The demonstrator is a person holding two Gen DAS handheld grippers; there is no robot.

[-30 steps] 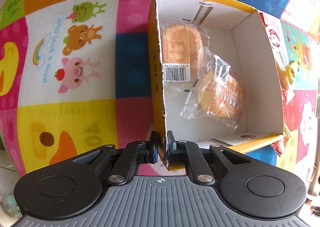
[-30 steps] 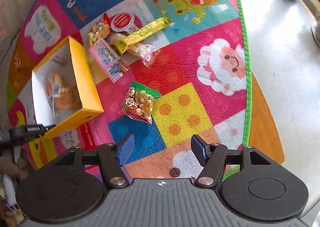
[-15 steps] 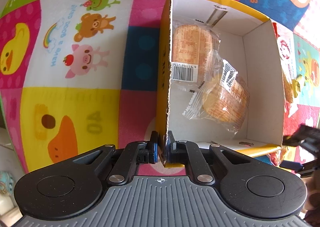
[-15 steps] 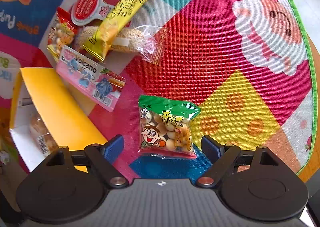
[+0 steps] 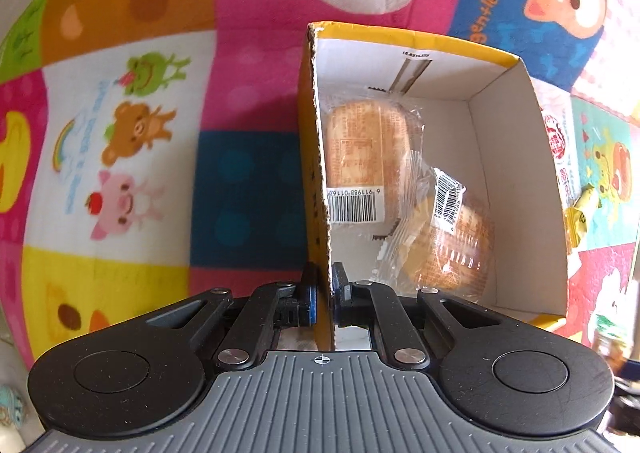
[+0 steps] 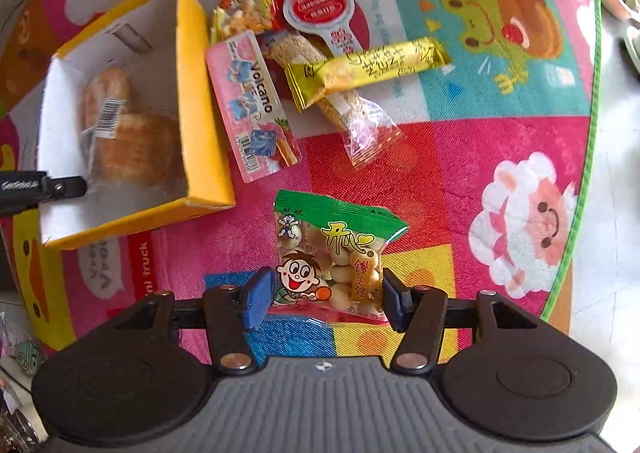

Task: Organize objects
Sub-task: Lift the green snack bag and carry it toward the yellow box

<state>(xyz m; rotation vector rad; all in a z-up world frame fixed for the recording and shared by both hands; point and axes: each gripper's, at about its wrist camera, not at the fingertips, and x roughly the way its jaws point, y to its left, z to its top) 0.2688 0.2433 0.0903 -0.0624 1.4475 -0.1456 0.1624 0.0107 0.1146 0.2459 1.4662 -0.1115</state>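
Observation:
A yellow cardboard box (image 5: 520,181) (image 6: 204,101) lies open on the play mat. Inside it are two wrapped cakes (image 5: 368,149) (image 5: 452,241), also seen in the right wrist view (image 6: 132,141). My left gripper (image 5: 324,293) is shut on the box's near left wall. My right gripper (image 6: 325,295) is open, with its fingers on either side of the lower end of a green-topped bag of small round snacks (image 6: 334,253), which lies flat on the mat.
Next to the box lie a pink Volcano packet (image 6: 252,109), a yellow bar wrapper (image 6: 364,69), a clear-wrapped sesame stick (image 6: 340,105), a red snack bag (image 6: 248,9) and a red-and-white paddle-shaped packet (image 6: 320,9). The mat's green edge (image 6: 588,141) borders grey floor on the right.
My right gripper has come down and forward until its open fingers flank the green snack bag. My left gripper has stayed shut on the box wall while the box shifted slightly.

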